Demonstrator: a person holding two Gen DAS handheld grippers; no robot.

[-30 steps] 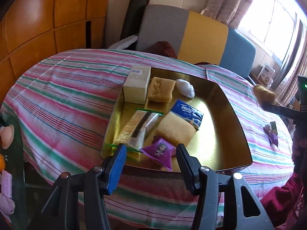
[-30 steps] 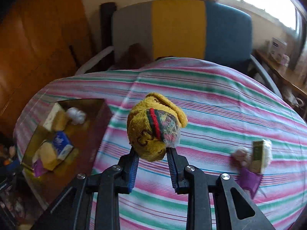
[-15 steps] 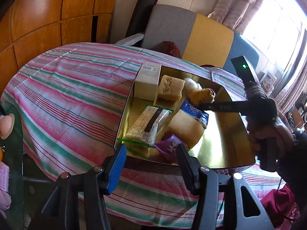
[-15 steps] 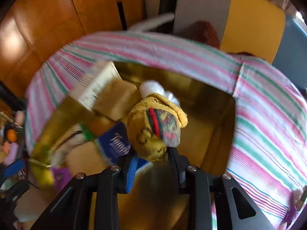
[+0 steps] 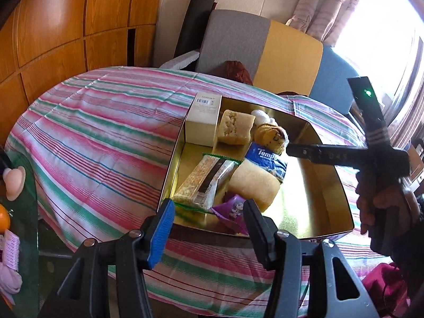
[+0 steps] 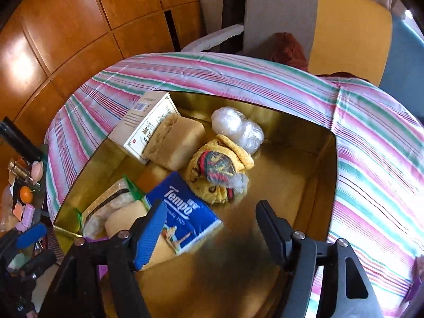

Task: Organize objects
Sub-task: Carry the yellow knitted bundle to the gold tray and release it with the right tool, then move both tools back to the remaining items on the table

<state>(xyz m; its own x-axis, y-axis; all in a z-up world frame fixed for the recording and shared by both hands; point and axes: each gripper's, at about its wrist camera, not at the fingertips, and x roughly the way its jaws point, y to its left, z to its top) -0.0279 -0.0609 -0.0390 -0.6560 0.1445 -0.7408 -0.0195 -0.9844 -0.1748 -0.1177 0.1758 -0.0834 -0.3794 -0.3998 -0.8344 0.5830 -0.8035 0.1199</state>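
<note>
A gold tray (image 6: 304, 175) (image 5: 318, 198) sits on the striped tablecloth and holds several items. A yellow knitted bundle (image 6: 217, 175) (image 5: 270, 136) lies in it, next to a white plastic wad (image 6: 235, 128), a blue Tempo tissue pack (image 6: 182, 214), a beige block (image 6: 175, 143) and a white box (image 6: 143, 126). My right gripper (image 6: 209, 228) is open and empty, just above and in front of the bundle. My left gripper (image 5: 209, 222) is open and empty at the tray's near edge, over a purple packet (image 5: 233, 208) and a snack bar (image 5: 204, 182).
A grey, yellow and blue chair (image 5: 265, 42) stands behind the table. Wooden wall panels (image 5: 66, 18) are on the left. A side shelf with small toiletries (image 6: 23, 198) is at lower left. The striped tablecloth (image 5: 92, 132) surrounds the tray.
My right gripper carried the yellow bundle from over the tablecloth to the tray, opened and let it go; the bundle now lies in the tray. My left gripper stayed open near the tray's front edge.
</note>
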